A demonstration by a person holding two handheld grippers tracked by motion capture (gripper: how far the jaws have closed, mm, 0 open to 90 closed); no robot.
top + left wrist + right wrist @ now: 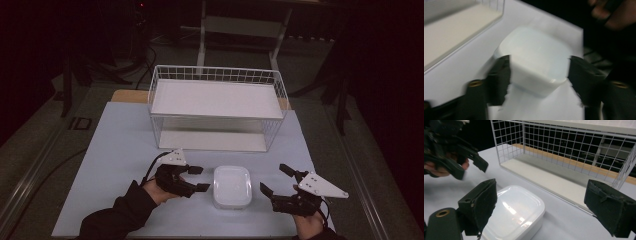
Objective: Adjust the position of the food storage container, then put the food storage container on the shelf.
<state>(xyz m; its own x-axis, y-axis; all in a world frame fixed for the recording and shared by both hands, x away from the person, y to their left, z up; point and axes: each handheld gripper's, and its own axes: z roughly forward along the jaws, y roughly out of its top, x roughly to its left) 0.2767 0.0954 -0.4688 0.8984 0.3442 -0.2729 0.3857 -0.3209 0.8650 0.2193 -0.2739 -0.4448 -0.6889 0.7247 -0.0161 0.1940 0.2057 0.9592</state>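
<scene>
left gripper point(196, 178): jaws spread, beside white lidded box point(232, 186), not touching | right gripper point(275, 180): jaws spread, just right of box | wire shelf rack point(217, 107) behind

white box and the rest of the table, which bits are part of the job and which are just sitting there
In the job:
- white lidded box, lying between the two grippers
- left gripper, open beside the box
- right gripper, open on its other side

Just there:
- white wire shelf rack, behind the box, nothing on it
- pale table mat
- frame on the floor beyond the table
</scene>
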